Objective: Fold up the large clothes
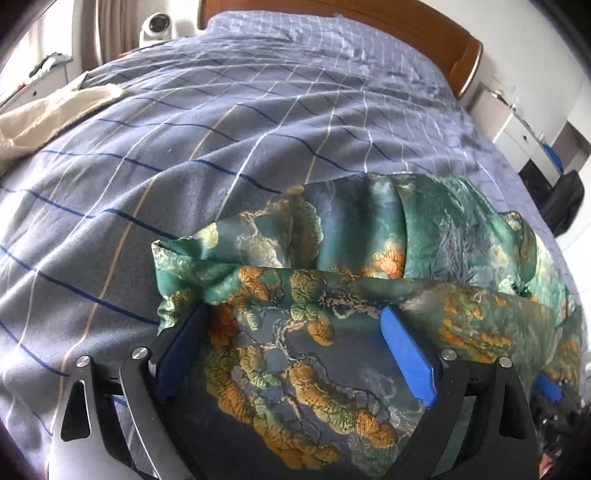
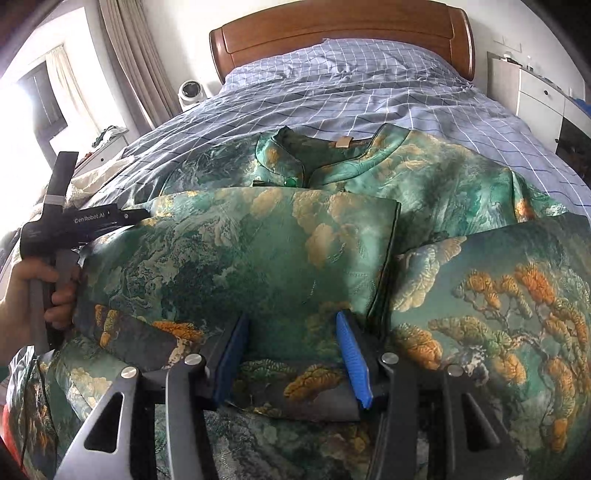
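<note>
A green silky garment (image 2: 258, 251) printed with orange and cream trees lies on the bed, collar (image 2: 325, 155) toward the headboard. Its lower part is folded up over the body. My left gripper (image 1: 295, 314) stands wide open above a rumpled fold of the same garment (image 1: 314, 258), and the cloth lies under its blue pads without being pinched. A hand (image 2: 37, 295) holds that tool at the garment's left edge. My right gripper (image 2: 291, 319) sits low over the near folded edge. Its jaws are partly apart, with flat cloth lying between the pads.
A blue checked bed cover (image 2: 369, 96) spreads to a wooden headboard (image 2: 340, 33). A cream cloth (image 1: 48, 114) lies at the far left of the bed. A small white round device (image 2: 191, 92) stands by the curtain, and white drawers (image 2: 535, 96) stand at the right.
</note>
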`<action>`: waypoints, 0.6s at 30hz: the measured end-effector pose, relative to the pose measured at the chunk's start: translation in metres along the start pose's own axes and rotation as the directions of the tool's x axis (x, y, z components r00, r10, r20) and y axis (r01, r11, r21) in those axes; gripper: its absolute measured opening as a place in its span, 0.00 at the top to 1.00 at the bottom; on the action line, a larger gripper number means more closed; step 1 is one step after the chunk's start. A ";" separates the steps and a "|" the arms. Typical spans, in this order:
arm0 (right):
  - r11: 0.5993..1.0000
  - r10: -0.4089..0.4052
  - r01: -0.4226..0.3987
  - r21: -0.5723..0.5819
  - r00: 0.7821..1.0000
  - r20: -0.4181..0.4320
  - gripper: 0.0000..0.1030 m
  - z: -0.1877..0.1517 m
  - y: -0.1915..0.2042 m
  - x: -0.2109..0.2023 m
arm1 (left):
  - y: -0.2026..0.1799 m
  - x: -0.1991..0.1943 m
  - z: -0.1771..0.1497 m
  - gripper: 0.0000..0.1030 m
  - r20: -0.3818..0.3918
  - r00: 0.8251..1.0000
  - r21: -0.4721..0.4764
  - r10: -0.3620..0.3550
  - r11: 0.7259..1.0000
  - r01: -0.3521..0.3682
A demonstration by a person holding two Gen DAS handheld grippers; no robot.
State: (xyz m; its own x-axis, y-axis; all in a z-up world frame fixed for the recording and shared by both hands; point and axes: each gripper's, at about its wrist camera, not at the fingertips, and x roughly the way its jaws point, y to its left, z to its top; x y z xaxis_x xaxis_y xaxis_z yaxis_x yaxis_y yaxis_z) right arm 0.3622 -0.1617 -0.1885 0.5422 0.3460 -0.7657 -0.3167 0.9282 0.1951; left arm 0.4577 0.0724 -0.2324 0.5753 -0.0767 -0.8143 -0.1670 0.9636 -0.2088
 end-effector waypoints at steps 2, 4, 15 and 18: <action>1.000 0.003 -0.003 0.000 1.000 0.007 0.51 -0.001 0.000 0.000 | -0.001 0.002 -0.001 0.08 0.001 1.000 0.007 0.002 1.000 -0.002; 1.000 0.006 -0.006 0.002 1.000 0.015 0.51 -0.002 0.000 0.000 | 0.000 0.002 -0.001 0.07 0.008 1.000 0.007 0.005 1.000 -0.005; 1.000 0.003 -0.003 0.002 1.000 0.018 0.51 -0.003 0.001 -0.001 | 0.001 0.001 -0.001 0.06 0.031 1.000 0.012 0.007 1.000 -0.008; 1.000 0.005 -0.005 0.003 1.000 0.018 0.51 -0.003 0.000 0.000 | 0.001 -0.007 -0.004 0.05 0.042 0.999 0.017 -0.002 1.000 0.001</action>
State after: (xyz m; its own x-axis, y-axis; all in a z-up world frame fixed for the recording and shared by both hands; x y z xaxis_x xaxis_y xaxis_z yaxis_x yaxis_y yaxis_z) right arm 0.3591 -0.1619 -0.1902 0.5547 0.3529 -0.7535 -0.3169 0.9269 0.2009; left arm 0.4506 0.0728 -0.2289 0.6092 -0.0677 -0.7901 -0.1527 0.9677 -0.2007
